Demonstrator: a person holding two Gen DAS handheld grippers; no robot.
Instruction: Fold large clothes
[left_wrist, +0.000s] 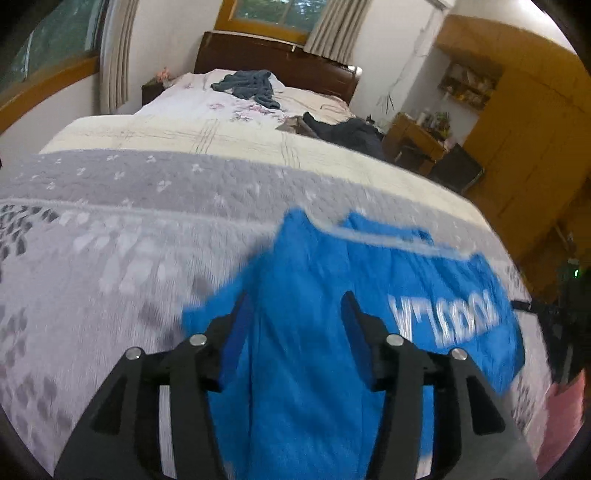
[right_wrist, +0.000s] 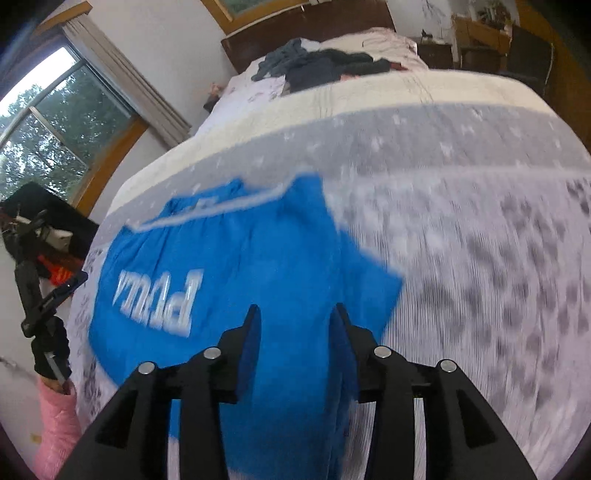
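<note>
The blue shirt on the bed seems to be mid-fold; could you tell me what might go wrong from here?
1. Both views are motion-blurred, so the blue shirt may land crooked on the bedspread.
2. Cloth runs up between the jaws of the left gripper and the right gripper; whether it is pinched is unclear, so it could slip or get dragged.

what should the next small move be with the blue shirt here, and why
Probably lower both grippers and close on the hem. The blue shirt lies on the grey bedspread, collar far, hem near. The left gripper and right gripper both have open jaws over it, gripping nothing yet.
</note>
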